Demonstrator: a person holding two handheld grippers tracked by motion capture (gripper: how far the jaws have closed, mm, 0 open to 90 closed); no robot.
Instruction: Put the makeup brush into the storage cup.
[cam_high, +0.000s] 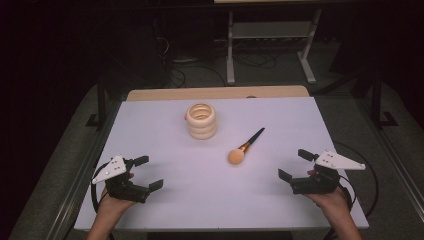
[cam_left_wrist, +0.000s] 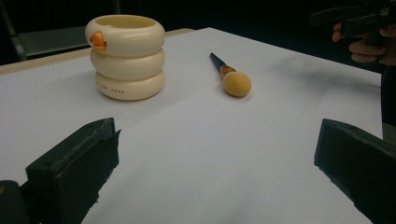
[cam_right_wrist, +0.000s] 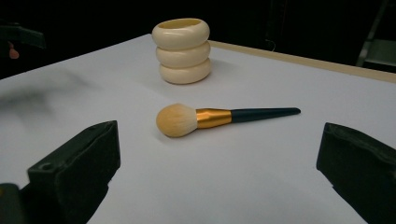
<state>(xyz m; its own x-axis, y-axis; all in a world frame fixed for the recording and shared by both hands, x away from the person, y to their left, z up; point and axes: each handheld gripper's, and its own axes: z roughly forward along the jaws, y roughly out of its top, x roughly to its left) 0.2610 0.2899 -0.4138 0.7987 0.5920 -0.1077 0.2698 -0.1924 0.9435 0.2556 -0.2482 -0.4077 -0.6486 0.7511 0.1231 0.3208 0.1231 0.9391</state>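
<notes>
High view: a white surface (cam_high: 200, 200) carries a cream ribbed holder (cam_high: 202, 120), built like three stacked rings and standing upright toward the far side, and a makeup brush (cam_high: 245, 147) lying flat just nearer and to the right of it, apart from the holder and not touching it. The brush's round tan head points toward the person and its dark handle angles away toward the far right. The left gripper (cam_high: 146, 172) and the right gripper (cam_high: 296, 164) rest at the near corners, each held in a hand, both with jaws spread wide and nothing between them, well apart from either object. In the right gripper view the brush (cam_right_wrist: 219, 118) lies crosswise ahead of the released jaws, gold ferrule at mid-length, with the holder (cam_right_wrist: 183, 50) beyond it. In the left gripper view the holder (cam_left_wrist: 126, 56) shows a small orange knob on its top ring. Judged from this layout, the step in hand is reaching for the brush with the nearer right gripper; a sound grasp would close on the rigid handle or ferrule, not the soft head, with the jaws square across the handle so that it does not roll away.
</notes>
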